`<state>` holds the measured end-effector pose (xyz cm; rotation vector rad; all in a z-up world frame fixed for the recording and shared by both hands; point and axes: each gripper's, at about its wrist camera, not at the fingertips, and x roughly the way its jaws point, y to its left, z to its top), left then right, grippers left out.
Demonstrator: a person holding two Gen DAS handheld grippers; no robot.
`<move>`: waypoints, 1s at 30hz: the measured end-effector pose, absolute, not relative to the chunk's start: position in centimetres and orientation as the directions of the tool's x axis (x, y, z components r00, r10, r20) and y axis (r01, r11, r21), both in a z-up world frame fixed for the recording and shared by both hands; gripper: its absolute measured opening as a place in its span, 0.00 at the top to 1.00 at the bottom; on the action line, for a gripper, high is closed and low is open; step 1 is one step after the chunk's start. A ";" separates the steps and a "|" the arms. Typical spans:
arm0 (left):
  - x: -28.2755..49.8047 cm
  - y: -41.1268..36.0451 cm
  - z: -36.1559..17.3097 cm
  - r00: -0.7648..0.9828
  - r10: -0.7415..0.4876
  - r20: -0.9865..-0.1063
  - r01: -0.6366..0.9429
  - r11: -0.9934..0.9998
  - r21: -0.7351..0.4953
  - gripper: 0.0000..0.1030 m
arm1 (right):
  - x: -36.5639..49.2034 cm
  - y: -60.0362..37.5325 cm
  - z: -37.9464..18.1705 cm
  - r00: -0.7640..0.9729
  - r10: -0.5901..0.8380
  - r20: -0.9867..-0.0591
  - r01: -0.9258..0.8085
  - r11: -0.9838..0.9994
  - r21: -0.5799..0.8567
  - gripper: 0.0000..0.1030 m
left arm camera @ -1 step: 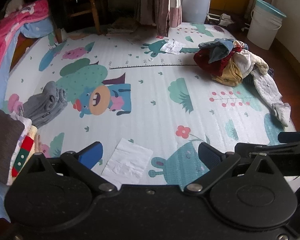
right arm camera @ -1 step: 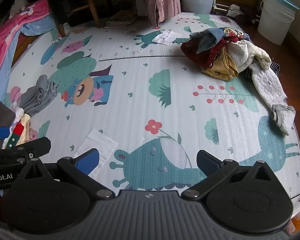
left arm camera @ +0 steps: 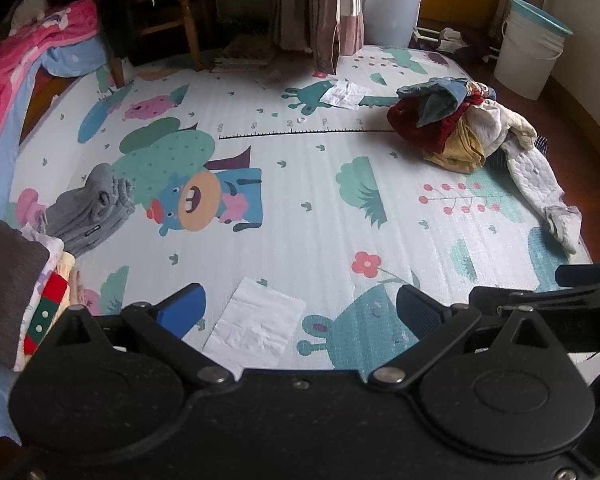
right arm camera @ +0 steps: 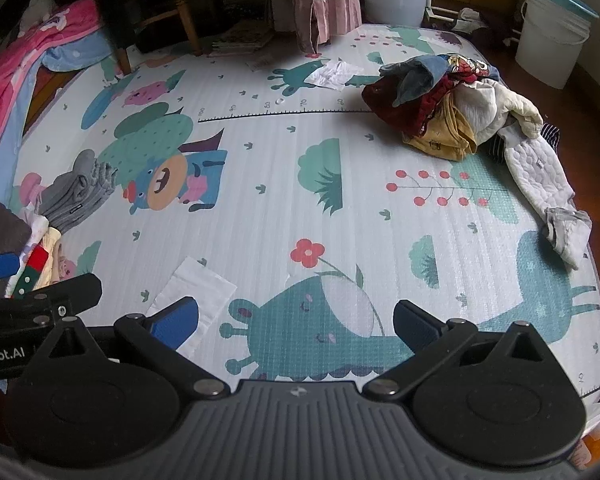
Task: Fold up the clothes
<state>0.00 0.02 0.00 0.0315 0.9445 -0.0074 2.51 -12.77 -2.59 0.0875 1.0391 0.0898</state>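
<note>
We hold both grippers, left [left arm camera: 298, 310] and right [right arm camera: 296, 320], spread wide and empty above the mat [left arm camera: 320, 220]. Unfolded pile [left arm camera: 456, 124] sits far right; folded stack [left arm camera: 24, 280] at left edge.

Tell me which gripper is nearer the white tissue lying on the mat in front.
Left. The left gripper hangs open right over the white tissue, which lies between its fingers. The right gripper is off to the side, the tissue at its left finger.
</note>
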 end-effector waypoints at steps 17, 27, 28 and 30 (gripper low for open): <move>-0.1 0.2 -0.1 0.590 0.006 -0.807 0.023 0.999 0.024 0.00 | 2.7 -13.0 -3.1 0.492 0.126 -0.861 -0.032 0.991 0.127 0.00; -0.1 0.0 -0.1 0.588 0.007 -0.809 0.020 1.000 0.023 0.00 | 2.7 -12.8 -2.9 0.492 0.125 -0.862 -0.033 0.992 0.125 0.00; -0.1 -0.1 -0.1 0.588 0.008 -0.809 0.019 1.000 0.024 0.00 | 2.7 -12.8 -2.9 0.492 0.125 -0.862 -0.033 0.992 0.125 0.00; -0.1 -0.2 -0.1 0.588 0.009 -0.809 0.018 1.000 0.025 0.00 | 2.7 -12.9 -2.9 0.492 0.124 -0.862 -0.033 0.992 0.125 0.00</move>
